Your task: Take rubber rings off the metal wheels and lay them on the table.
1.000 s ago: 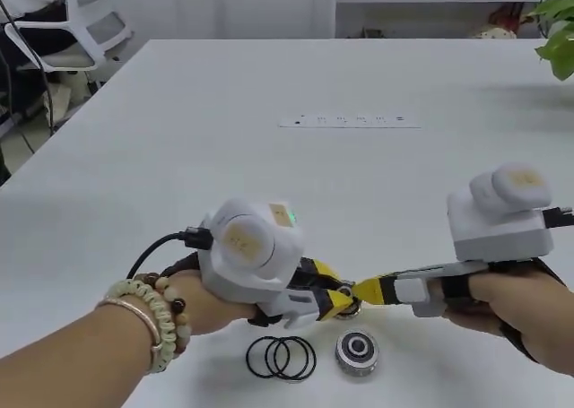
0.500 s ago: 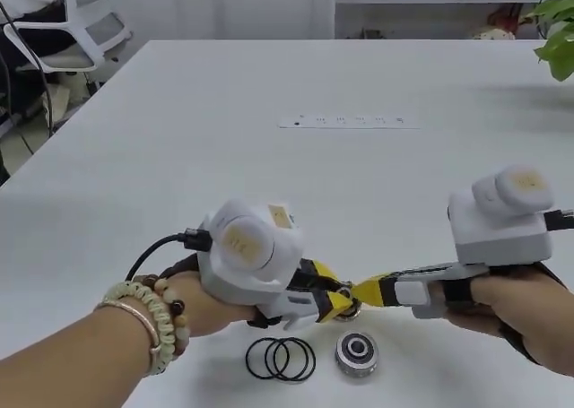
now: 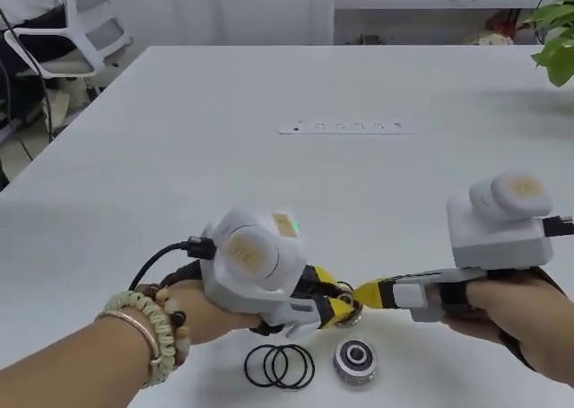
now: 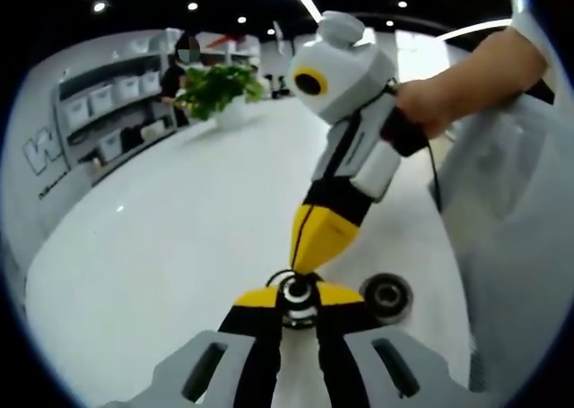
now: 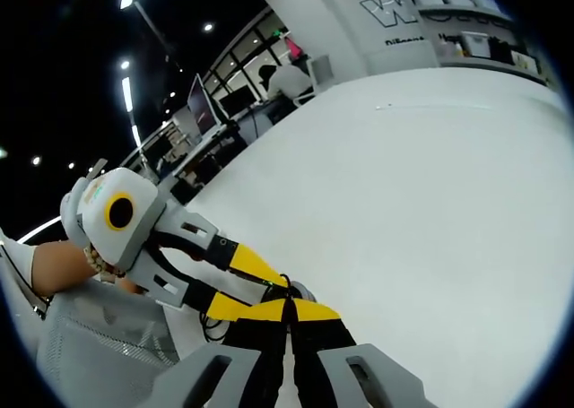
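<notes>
Left gripper and right gripper still tip to tip

The left one stays clamped on a small shiny metal wheel. The right one, jaws pinched together, nips its thin black rubber ring. Neither has shifted since a second ago. Three loose rings and a second wheel lie unmoved on the smooth white table.

Bright, even overhead light, soft shadows; gripper views bend at edges.
</notes>
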Available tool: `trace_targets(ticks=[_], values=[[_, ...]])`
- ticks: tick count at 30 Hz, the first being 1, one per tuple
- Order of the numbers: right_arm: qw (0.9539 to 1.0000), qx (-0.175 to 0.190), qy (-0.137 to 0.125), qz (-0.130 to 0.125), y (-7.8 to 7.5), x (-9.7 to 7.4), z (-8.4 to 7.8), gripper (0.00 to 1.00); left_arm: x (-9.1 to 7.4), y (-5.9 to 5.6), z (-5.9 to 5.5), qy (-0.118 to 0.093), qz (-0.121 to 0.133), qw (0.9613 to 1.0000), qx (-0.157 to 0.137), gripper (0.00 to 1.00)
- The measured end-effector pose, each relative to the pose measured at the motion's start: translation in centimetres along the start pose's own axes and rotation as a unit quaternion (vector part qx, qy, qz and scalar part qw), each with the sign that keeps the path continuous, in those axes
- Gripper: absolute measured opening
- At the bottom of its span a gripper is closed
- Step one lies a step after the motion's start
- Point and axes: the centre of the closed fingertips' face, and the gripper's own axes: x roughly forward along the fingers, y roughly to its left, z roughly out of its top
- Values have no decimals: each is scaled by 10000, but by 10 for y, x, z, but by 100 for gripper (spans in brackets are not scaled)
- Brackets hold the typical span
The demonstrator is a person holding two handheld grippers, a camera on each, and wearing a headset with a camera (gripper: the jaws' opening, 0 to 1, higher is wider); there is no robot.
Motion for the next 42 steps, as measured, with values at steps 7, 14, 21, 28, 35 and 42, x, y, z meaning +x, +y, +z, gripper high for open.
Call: trace_targets(ticks=[7,14,21,28,35,42], values=[[10000,60,-20,-17,0,0,0,0,-17,0,16,-31,-153,9999,-37,32],[9999,92,-85,-36,-1,-2,4,0,-36,3,24,83,-236,9995,189,38],[9998,137,-159,-35,-1,-4,8,0,-67,0,43,-14,-284,9982,535,47],[9995,161,-239,133,12,-6,16,0,-105,0,57,-199,-118,9973,691,53],[9991,29,-203,377,32,-2,16,0,-147,-2,54,-310,176,9976,600,57],[9976,-111,-77,676,54,1,14,0,-176,-2,40,-353,554,9970,406,60]])
